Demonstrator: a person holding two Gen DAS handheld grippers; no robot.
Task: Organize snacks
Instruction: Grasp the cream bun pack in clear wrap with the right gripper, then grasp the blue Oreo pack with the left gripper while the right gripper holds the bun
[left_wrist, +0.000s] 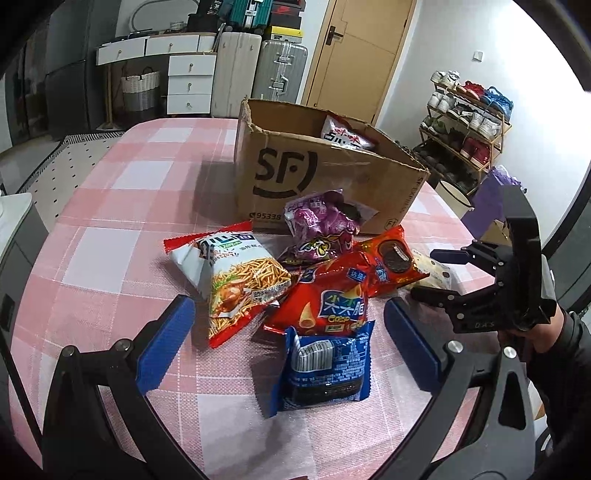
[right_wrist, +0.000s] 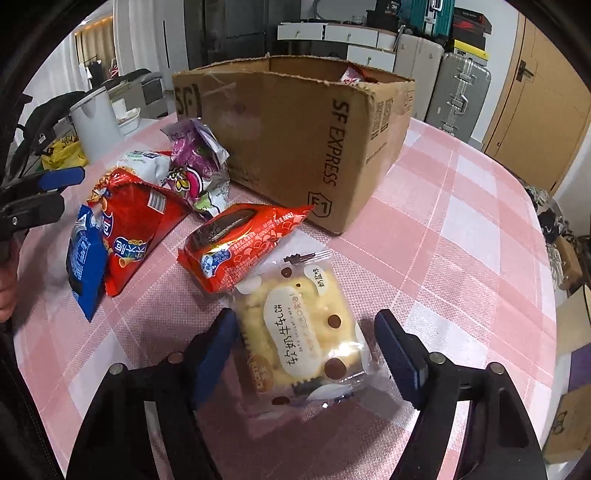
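Snacks are mostly still out on the pink checked worktop (left_wrist: 110, 206), so the tidying looks barely begun. Only one white packet (left_wrist: 345, 134) shows inside the cardboard box (left_wrist: 325, 177); whether more lie beneath it I cannot tell.

Left outside, just in front of the box, is a loose heap: a purple bag (left_wrist: 319, 225), a noodle-snack bag (left_wrist: 236, 280), a red chip bag (left_wrist: 328, 299), a red cookie pack (left_wrist: 391, 262) and a blue cookie pack (left_wrist: 325, 369). A clear-wrapped milk cake (right_wrist: 306, 328) lies at the heap's near edge, its far end tucked just under the red cookie pack.

The right claw (right_wrist: 306, 354) straddles that cake, one pad against the wrapper's edge, the other standing clear of it, so nothing is gripped yet. The left claw (left_wrist: 284, 347) hangs wide open around the blue cookie pack without touching it.

By my reckoning, six items still need boxing.
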